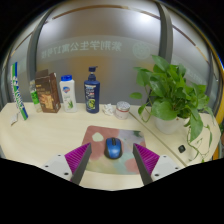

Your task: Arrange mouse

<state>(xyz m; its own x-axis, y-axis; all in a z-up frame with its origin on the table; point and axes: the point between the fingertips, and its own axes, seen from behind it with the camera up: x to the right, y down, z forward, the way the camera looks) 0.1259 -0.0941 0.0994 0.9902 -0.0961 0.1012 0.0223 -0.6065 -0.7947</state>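
A blue computer mouse rests on a patterned mouse mat on the light wooden desk. My gripper is open, its two fingers with magenta pads spread wide on either side of the mouse. The mouse stands between the fingertips with a clear gap on both sides, lying on the mat by its own weight.
At the back left stand a brown carton, a white bottle and a dark blue bottle. A leafy potted plant fills the right side. A small cup sits beyond the mat, with frosted glass behind.
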